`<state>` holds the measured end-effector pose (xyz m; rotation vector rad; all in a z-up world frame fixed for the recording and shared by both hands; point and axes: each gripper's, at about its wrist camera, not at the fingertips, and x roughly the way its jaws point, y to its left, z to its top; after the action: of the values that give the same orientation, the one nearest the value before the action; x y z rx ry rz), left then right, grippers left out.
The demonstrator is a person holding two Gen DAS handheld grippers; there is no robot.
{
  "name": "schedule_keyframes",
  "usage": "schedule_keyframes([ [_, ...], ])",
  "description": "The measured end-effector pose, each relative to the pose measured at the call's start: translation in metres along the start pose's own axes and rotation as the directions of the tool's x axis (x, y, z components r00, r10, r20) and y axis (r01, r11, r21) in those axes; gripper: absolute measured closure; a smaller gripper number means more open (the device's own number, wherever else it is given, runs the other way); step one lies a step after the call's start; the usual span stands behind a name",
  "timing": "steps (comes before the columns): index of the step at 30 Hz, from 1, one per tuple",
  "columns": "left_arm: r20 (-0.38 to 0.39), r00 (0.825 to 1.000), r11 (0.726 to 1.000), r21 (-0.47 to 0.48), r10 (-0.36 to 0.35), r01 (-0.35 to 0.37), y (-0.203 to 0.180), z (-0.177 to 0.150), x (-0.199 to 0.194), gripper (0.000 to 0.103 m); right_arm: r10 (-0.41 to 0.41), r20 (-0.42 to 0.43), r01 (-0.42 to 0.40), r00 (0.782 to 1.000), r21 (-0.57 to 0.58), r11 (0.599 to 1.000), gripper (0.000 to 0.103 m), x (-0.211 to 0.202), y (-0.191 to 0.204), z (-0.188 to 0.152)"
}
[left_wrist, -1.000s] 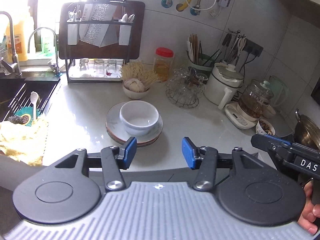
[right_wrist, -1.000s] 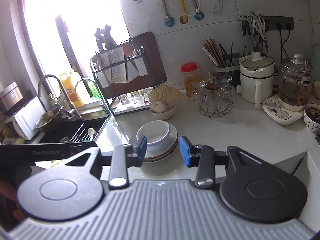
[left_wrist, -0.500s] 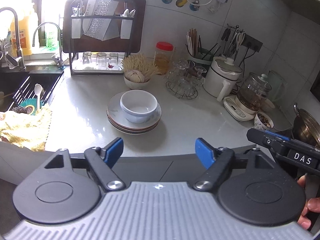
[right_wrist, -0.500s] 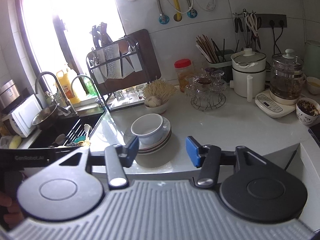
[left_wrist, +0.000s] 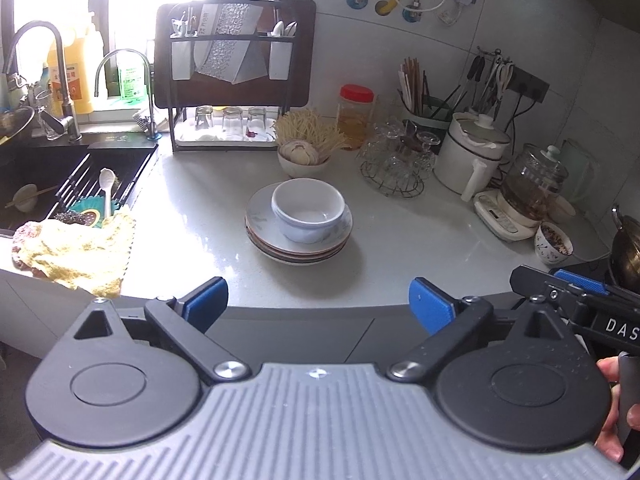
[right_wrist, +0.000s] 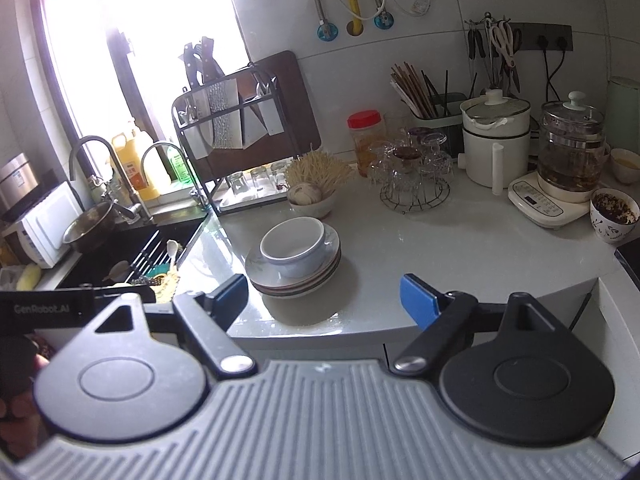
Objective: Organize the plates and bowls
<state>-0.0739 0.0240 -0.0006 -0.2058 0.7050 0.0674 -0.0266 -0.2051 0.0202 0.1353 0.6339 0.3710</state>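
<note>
A white bowl point(left_wrist: 307, 210) sits upright on a stack of plates point(left_wrist: 264, 236) in the middle of the grey counter. It also shows in the right wrist view point(right_wrist: 294, 246), on the same plates point(right_wrist: 320, 276). My left gripper point(left_wrist: 318, 304) is open and empty, held back off the counter's front edge. My right gripper point(right_wrist: 322, 298) is open and empty too, also back from the edge. The right gripper shows at the right edge of the left wrist view point(left_wrist: 576, 284).
A sink point(left_wrist: 60, 184) with a spoon and a yellow cloth point(left_wrist: 76, 252) lies left. A dish rack point(left_wrist: 236, 80), a bowl of garlic point(left_wrist: 304, 156), a glass stand point(left_wrist: 396, 164), a white cooker point(left_wrist: 472, 156), a kettle point(left_wrist: 532, 188) and a small filled bowl point(left_wrist: 554, 242) line the back and right.
Both grippers have pulled back from the counter and opened wider. The bowl and plates have stayed in place.
</note>
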Motion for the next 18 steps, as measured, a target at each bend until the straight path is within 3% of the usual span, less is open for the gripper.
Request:
schedule_keyframes([
  [18, 0.0, 0.997, 0.997, -0.006, 0.072, -0.072, -0.0058, 0.0027, -0.0001, 0.002, -0.043, 0.0, 0.043, 0.999, -0.031, 0.999, 0.015, 0.0064, -0.0066, 0.0058],
])
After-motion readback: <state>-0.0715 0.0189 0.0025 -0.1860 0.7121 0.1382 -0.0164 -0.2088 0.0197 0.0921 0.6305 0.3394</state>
